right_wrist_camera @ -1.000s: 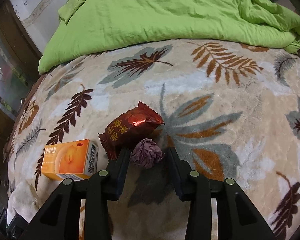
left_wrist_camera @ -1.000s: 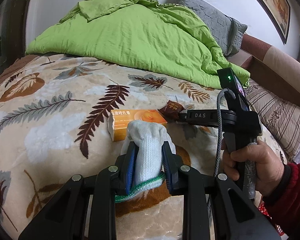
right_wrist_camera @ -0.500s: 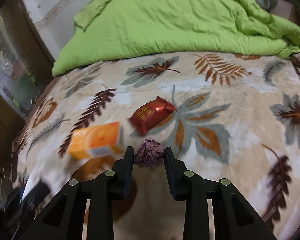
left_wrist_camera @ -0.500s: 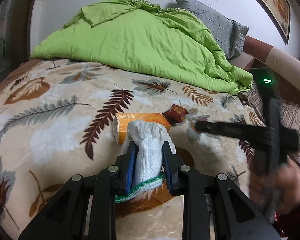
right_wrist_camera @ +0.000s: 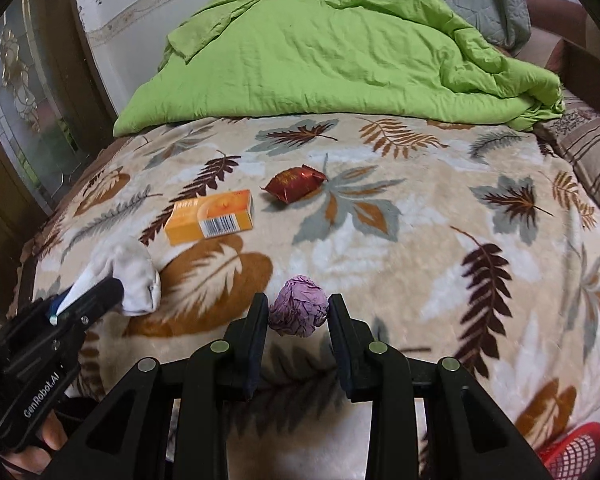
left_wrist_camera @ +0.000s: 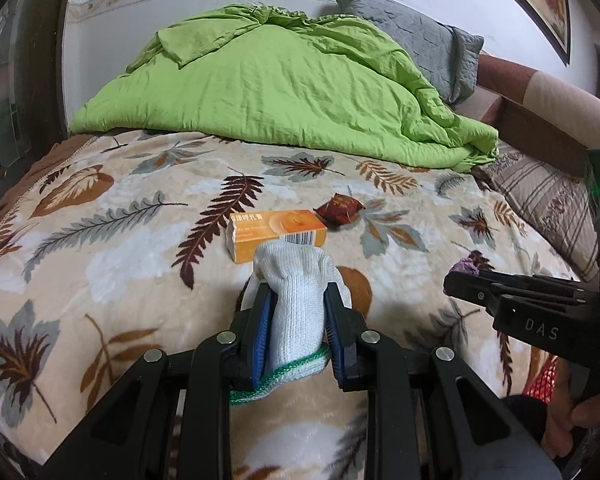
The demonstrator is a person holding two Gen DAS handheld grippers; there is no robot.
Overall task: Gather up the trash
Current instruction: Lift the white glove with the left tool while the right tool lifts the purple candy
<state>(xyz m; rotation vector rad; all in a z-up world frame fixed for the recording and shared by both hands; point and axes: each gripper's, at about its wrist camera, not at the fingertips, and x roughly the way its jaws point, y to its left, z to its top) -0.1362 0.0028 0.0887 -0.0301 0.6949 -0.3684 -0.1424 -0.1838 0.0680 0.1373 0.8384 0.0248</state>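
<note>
Your bed's leaf-print blanket [right_wrist_camera: 460, 240] still carries the orange box [right_wrist_camera: 212, 220] and the red wrapper [right_wrist_camera: 296, 186]. Your left claw [left_wrist_camera: 296, 320] stays clamped on the white sock [left_wrist_camera: 296, 292]. Your right claw [right_wrist_camera: 298, 316] has just been closing and now pinches the crumpled purple paper ball [right_wrist_camera: 298, 310], lifted clear of the blanket. That piece looks collected; the red basket [right_wrist_camera: 572, 454] sits near.

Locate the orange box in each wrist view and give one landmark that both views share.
Left wrist view: the orange box lies at centre, just beyond the white glove held in the left gripper.
Right wrist view: the orange box lies left of centre, up and left of the right gripper.
Shared landmark: the red wrapper, just right of the box in both views.
</note>
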